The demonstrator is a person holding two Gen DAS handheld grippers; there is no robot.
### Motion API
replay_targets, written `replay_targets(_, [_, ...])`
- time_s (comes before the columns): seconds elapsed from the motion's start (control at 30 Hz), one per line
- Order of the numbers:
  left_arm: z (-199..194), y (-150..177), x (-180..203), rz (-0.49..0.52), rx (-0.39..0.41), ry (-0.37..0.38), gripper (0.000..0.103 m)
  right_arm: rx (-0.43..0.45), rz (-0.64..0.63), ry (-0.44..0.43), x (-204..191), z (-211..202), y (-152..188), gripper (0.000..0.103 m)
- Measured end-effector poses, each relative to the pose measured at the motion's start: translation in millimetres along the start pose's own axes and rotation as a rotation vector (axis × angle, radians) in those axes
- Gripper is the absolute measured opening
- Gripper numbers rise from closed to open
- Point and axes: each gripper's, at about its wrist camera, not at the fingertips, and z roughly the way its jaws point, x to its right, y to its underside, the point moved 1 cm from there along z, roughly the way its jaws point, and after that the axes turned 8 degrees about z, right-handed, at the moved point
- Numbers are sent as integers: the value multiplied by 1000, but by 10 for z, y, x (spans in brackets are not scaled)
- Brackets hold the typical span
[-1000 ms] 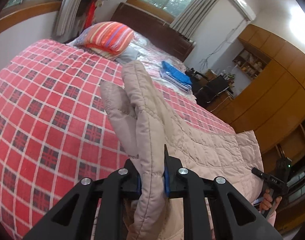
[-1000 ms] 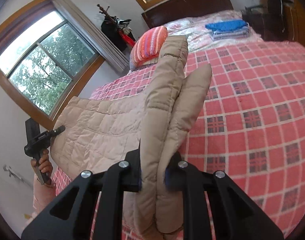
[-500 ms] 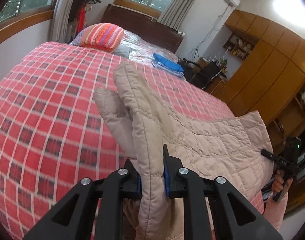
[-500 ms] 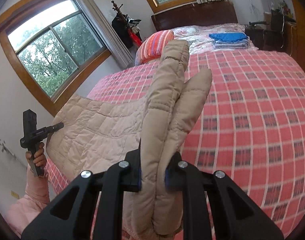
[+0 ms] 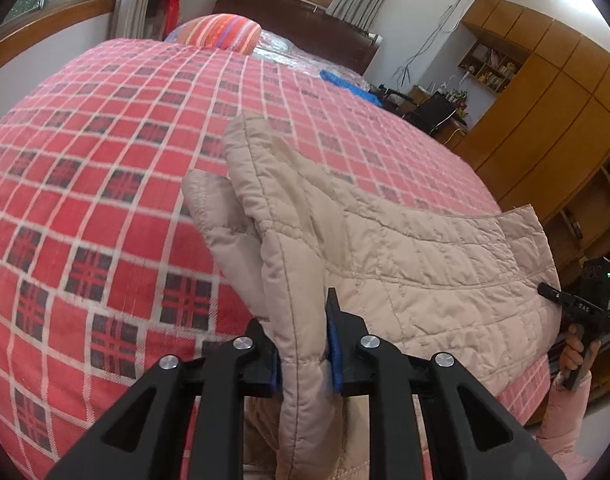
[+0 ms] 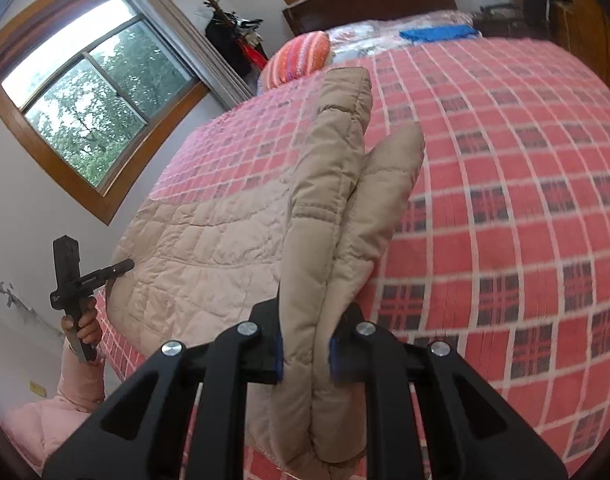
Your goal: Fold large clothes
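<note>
One quilted jacket (image 5: 405,248), one striped pillow (image 5: 221,34), one bed (image 5: 85,200) — two claws, left (image 5: 304,354) and right (image 6: 305,354).

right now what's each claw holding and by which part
Both hold the beige quilted jacket. The left claw pinches a bunched edge at one end; the right claw pinches the bunched edge at the other, the quilted span stretched between them over the bed.

1. Jacket (image 5: 405,248) lies on the bed (image 5: 105,184), at its near edge.
2. Pillow (image 5: 225,34) sits at the far end, before the headboard (image 5: 297,16).
3. Wardrobe (image 5: 545,112) stands right of the bed.
</note>
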Motion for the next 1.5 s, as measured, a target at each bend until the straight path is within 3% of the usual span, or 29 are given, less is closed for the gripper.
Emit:
replay_targets(0.17, [242, 154, -146, -12, -51, -19, 25, -42, 75, 12, 276, 207, 96, 16])
replay_targets(0.33, [380, 265, -212, -1, -54, -34, 35, -76, 140, 27, 504, 444, 171, 21])
replay_targets(0.57, [389, 323, -148, 29, -35, -90, 42, -96, 154, 57, 578, 566, 257, 26])
replay_targets(0.77, [361, 328, -161, 12, -37, -86, 43, -101, 173, 68, 607, 629, 289, 31])
replay_targets(0.87, [355, 322, -177, 1, -46, -84, 45, -104, 180, 73, 646, 655, 291, 40])
replay_targets(0.93, [322, 295, -177, -1, -56, -89, 48, -99, 191, 90, 671, 635, 289, 52])
replay_targets(1.1, [1, 175, -174, 9, -17, -165, 63, -63, 176, 113, 701, 420, 302, 60])
replay_targets(1.2, [-204, 28, -88, 17, -2, -174, 64, -40, 184, 113, 717, 210, 339, 62])
replay_targets(1.33, [-221, -242, 318, 70, -55, -104, 73, -37, 174, 95, 683, -12, 428, 66])
replay_targets(1.5, [116, -658, 1332, 206, -183, 82, 84, -54, 138, 114, 615, -154, 613, 73])
